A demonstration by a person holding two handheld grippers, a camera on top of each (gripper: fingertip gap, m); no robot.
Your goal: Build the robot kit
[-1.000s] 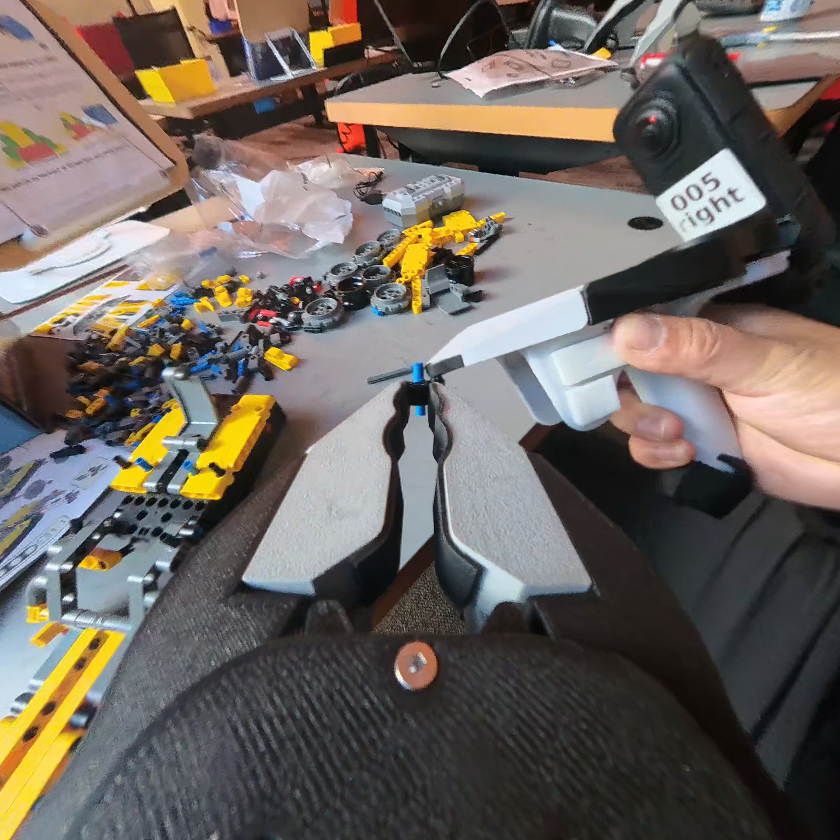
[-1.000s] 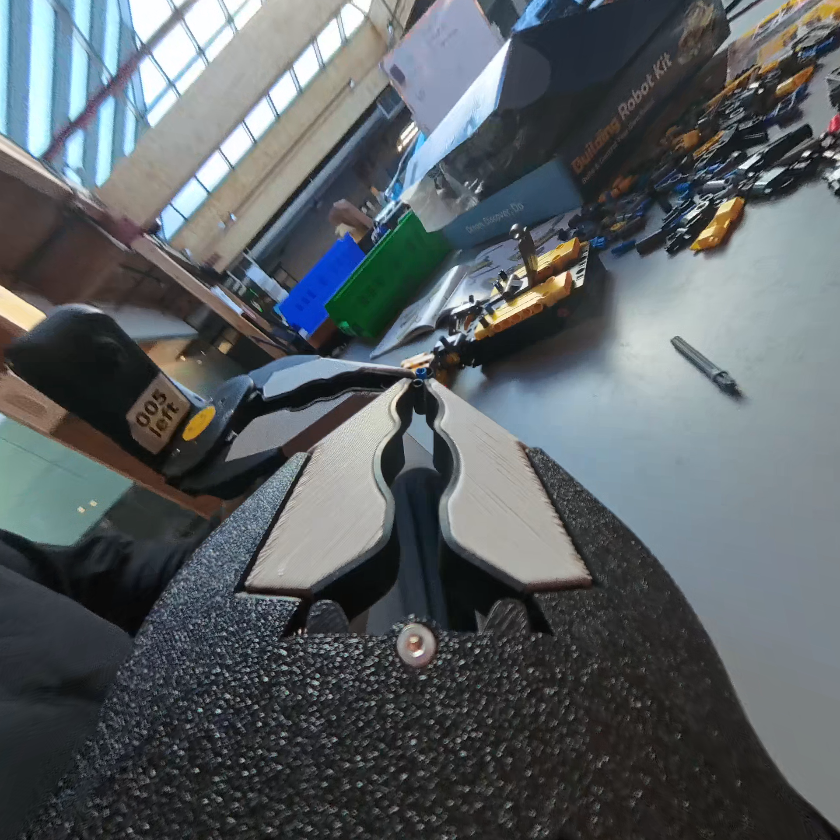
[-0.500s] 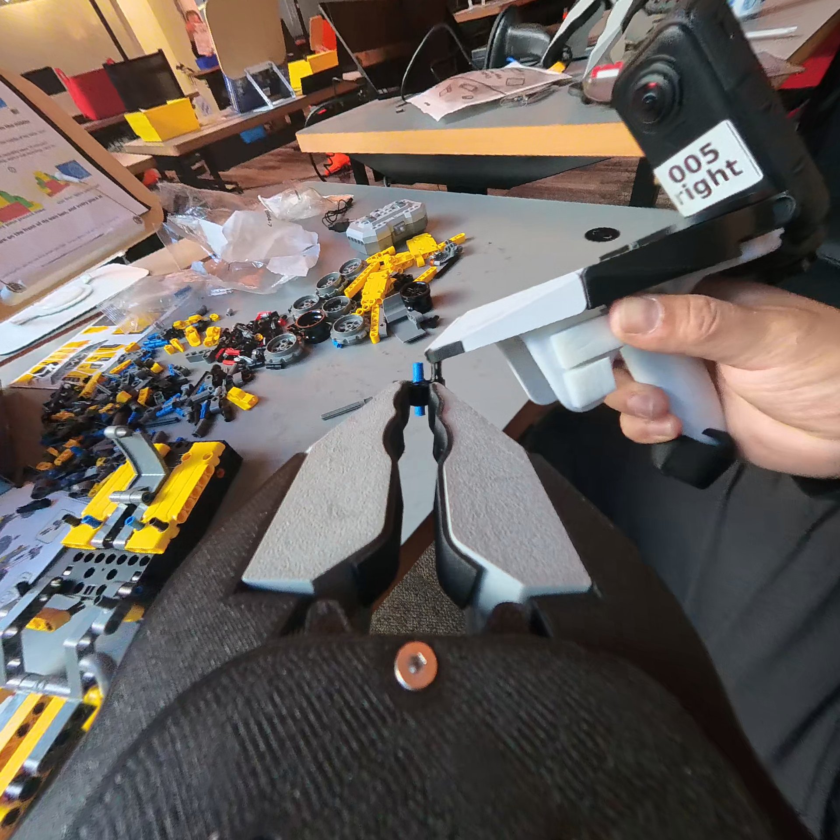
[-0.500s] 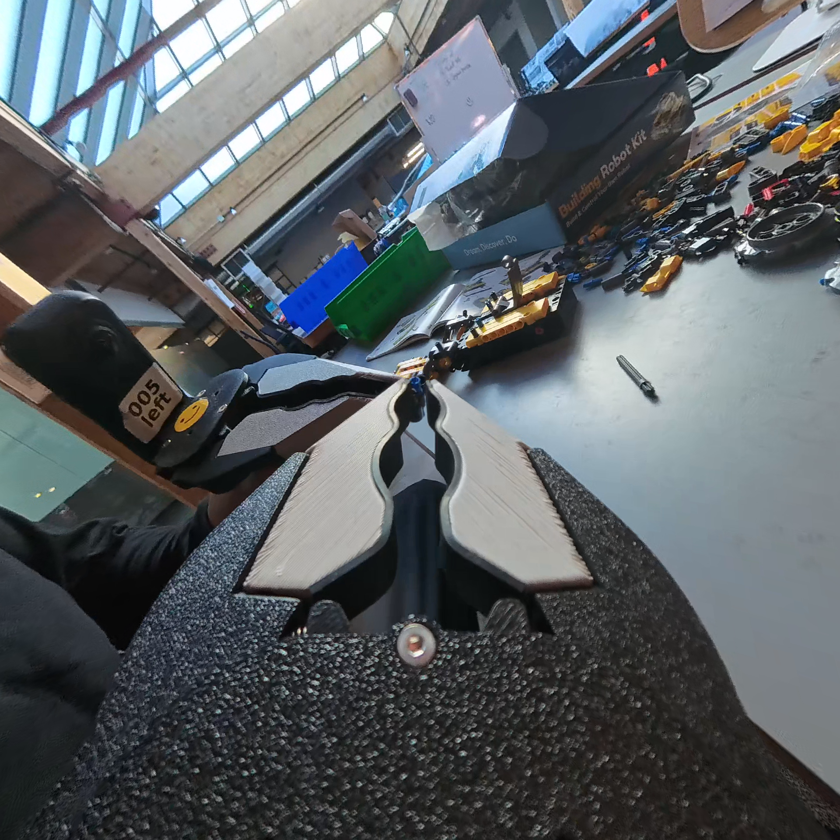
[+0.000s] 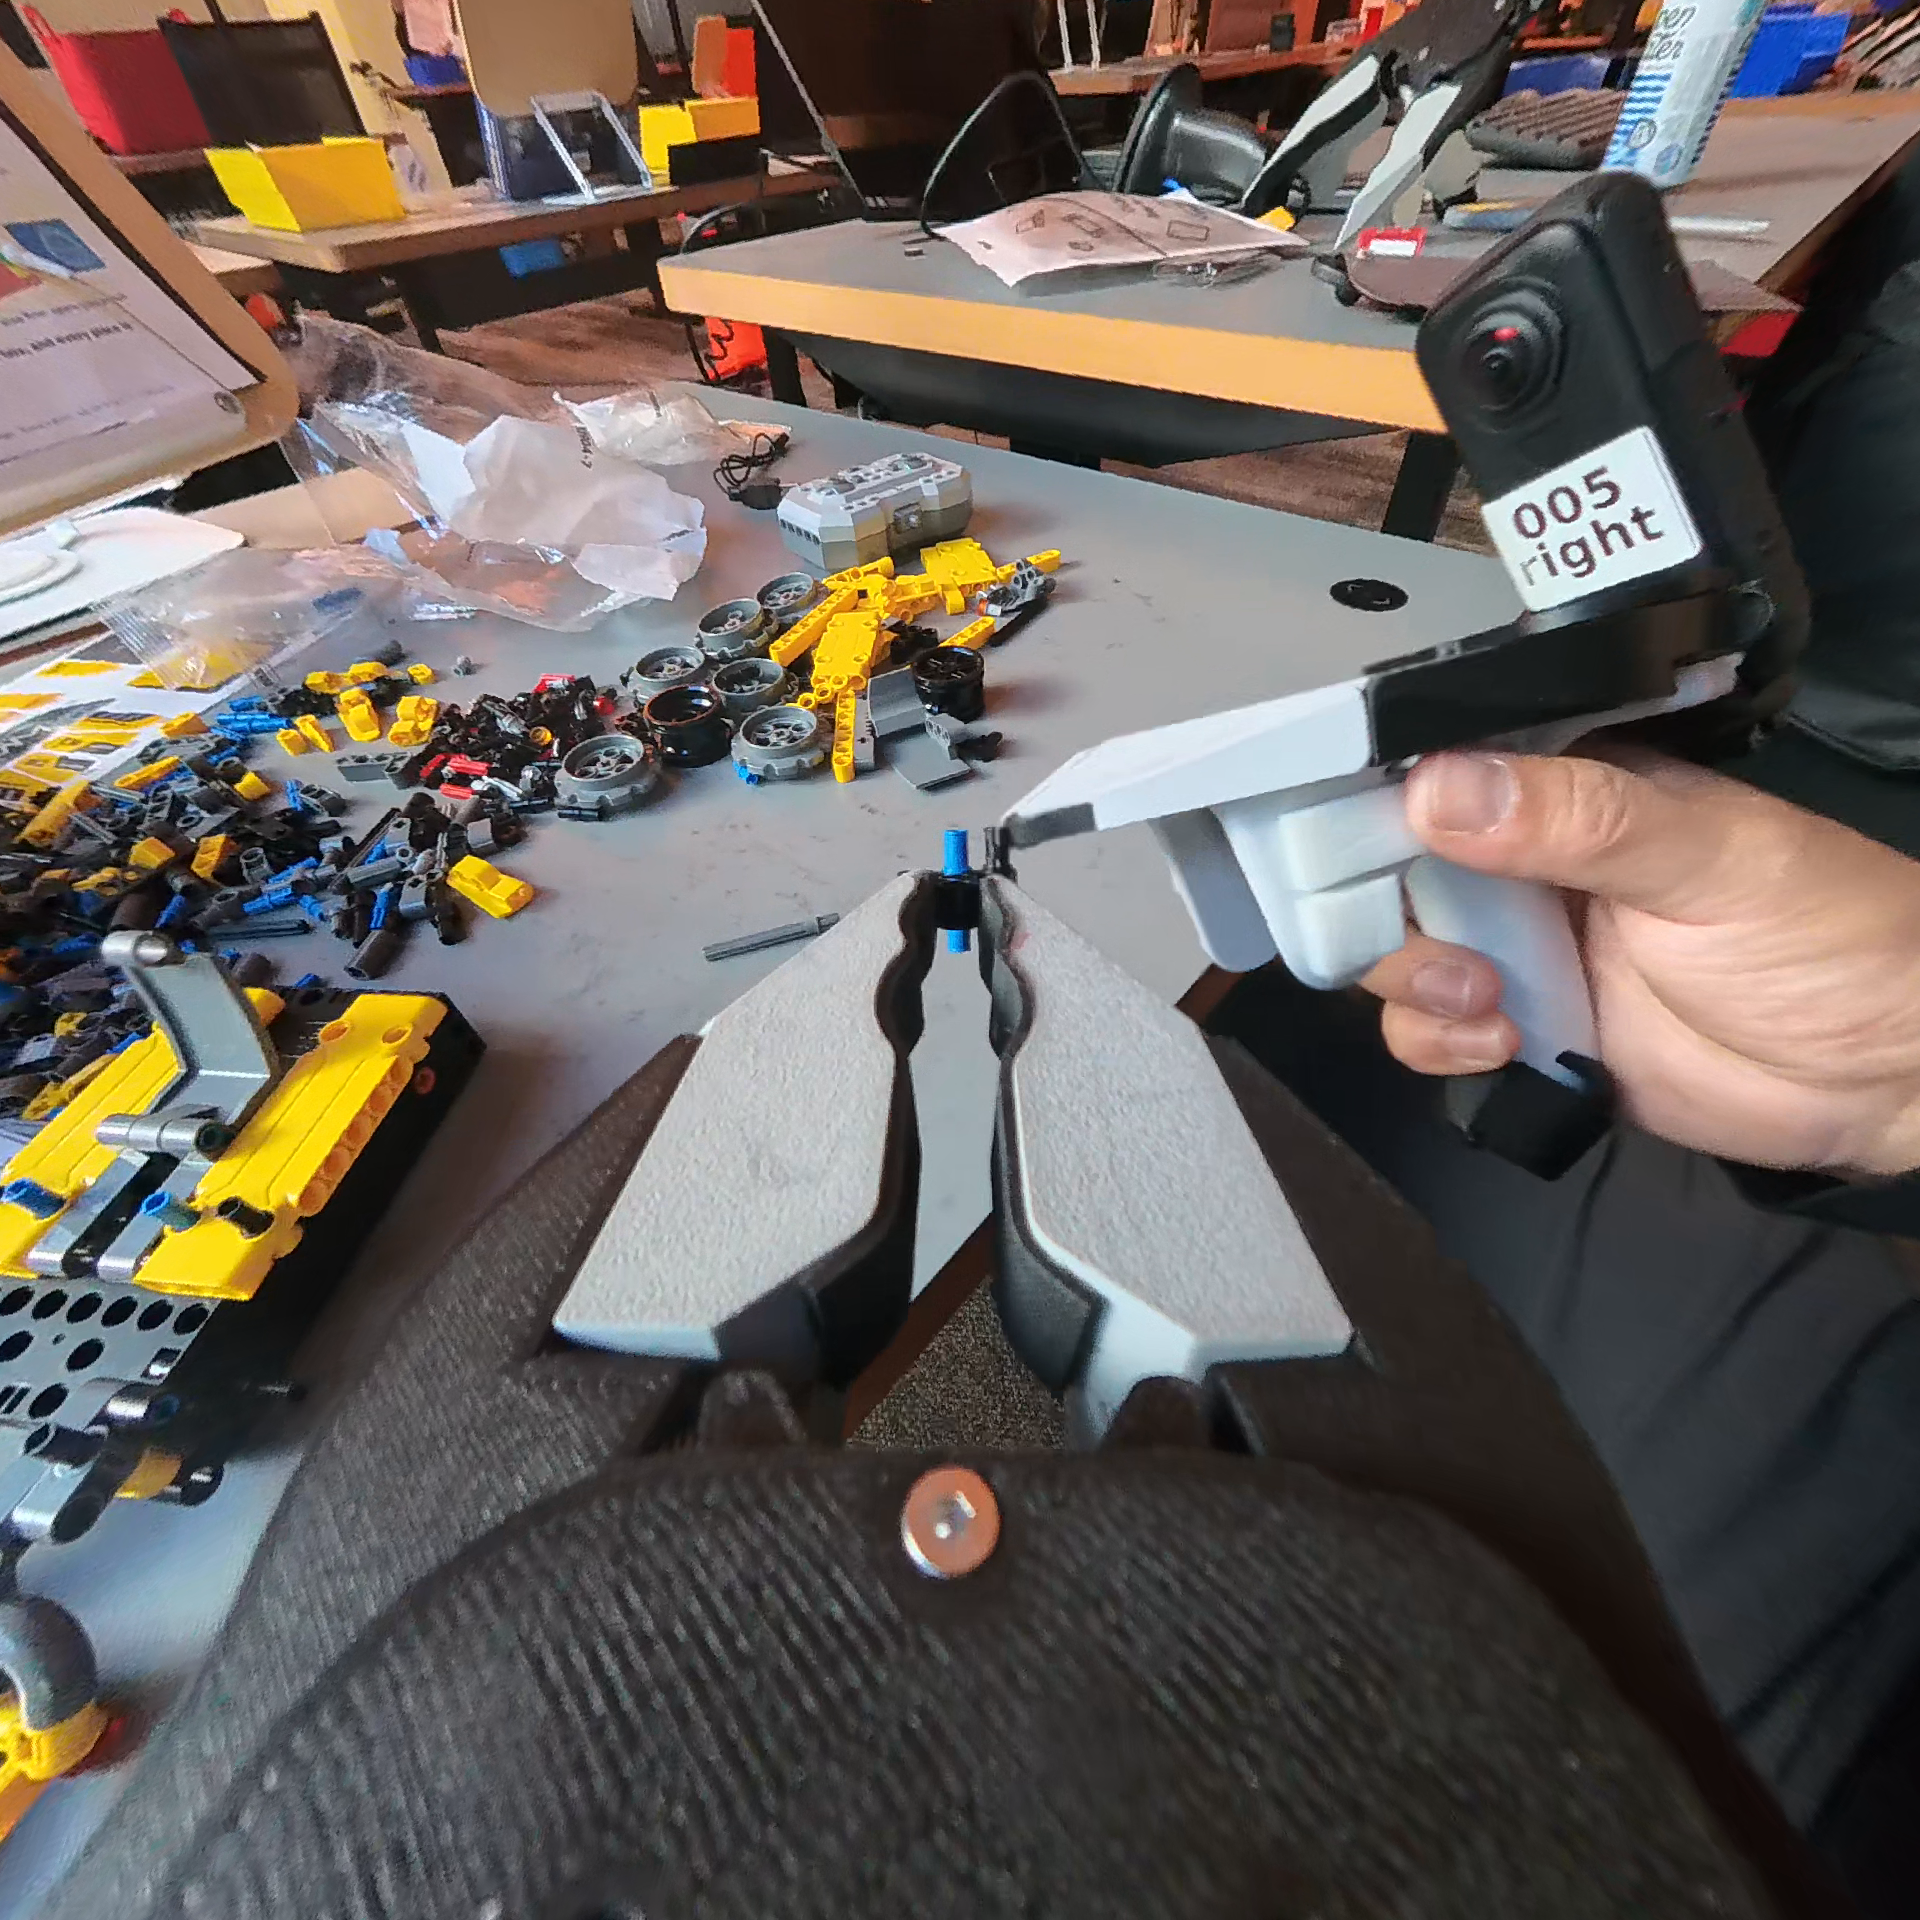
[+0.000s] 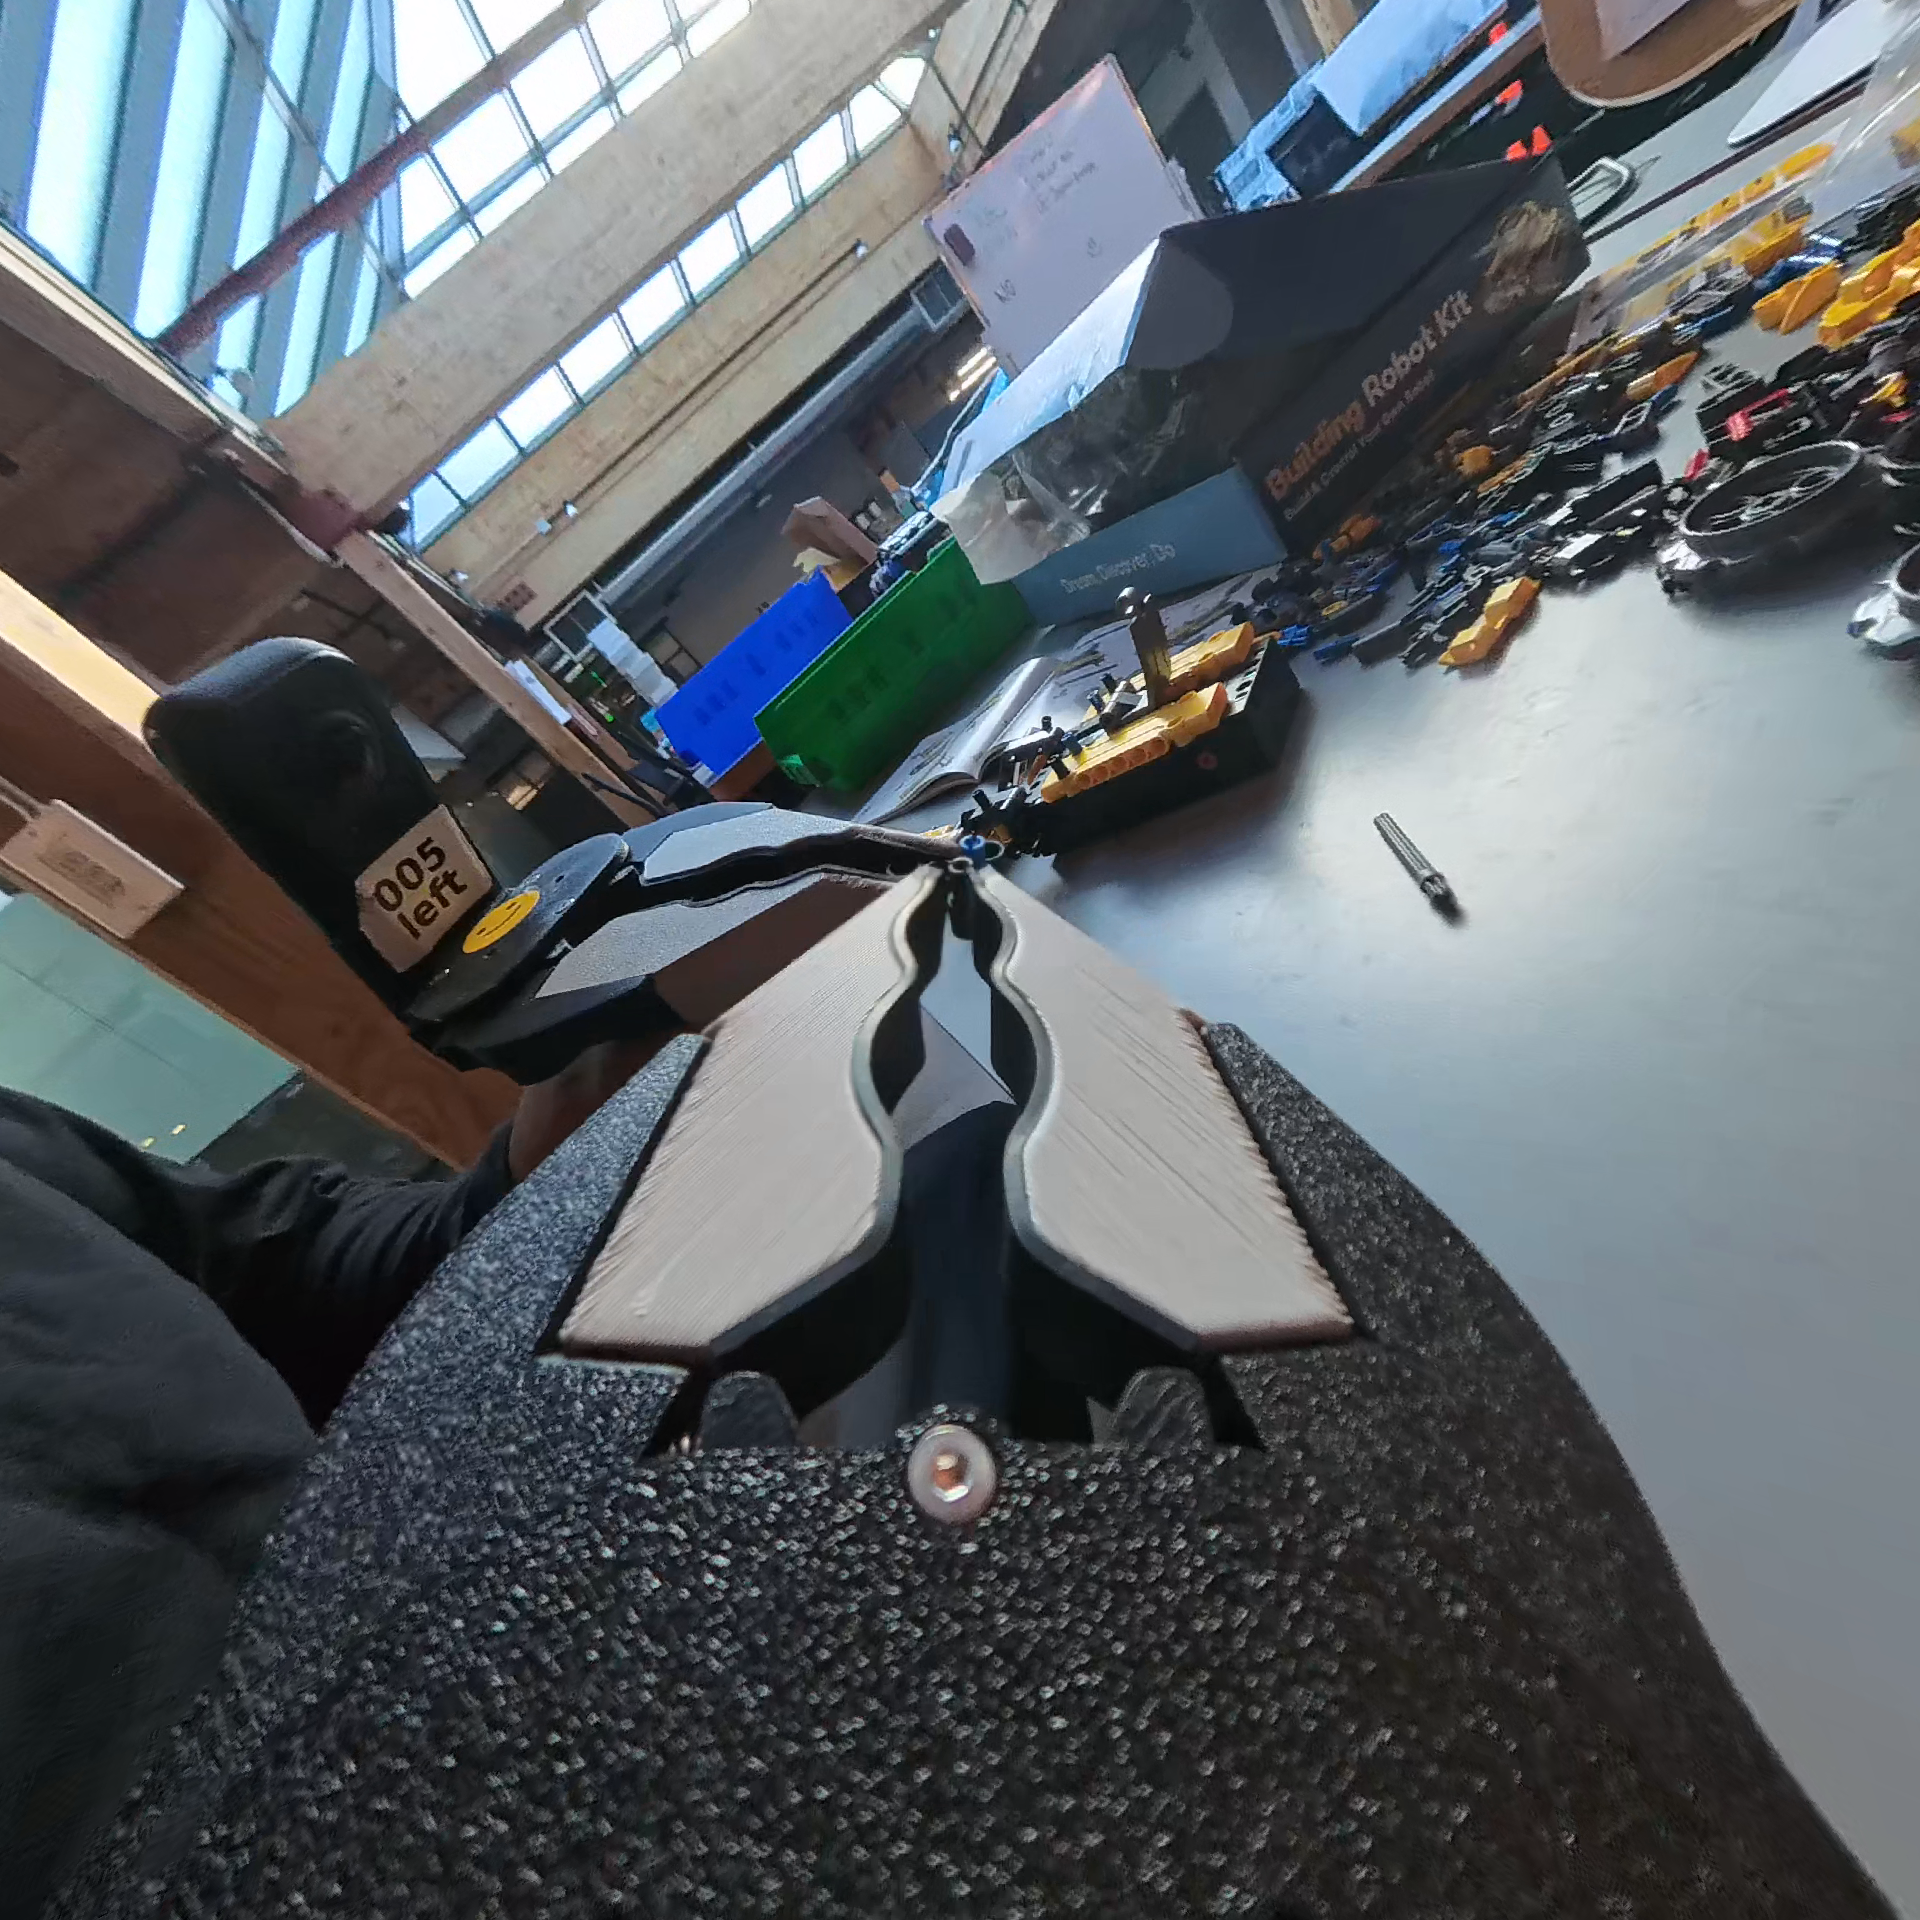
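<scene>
While clamped, left claw (image 5: 954,902) pinches blue pin (image 5: 955,854).

Right gripper (image 6: 961,902) closed, tips meeting left gripper (image 6: 951,847) at a small blue-and-black piece (image 6: 971,844) above the table (image 6: 1558,1091). Loose dark pin (image 6: 1415,862) lying apart; yellow-black assembly (image 6: 1174,727) just beyond.

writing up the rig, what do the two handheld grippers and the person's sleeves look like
Left gripper: pale grey fingers with black wavy inner edges, black textured body, silver screw. Right gripper: white pistol grip, black camera pod with a white label. A hand holds it; sleeves are dark.
</scene>
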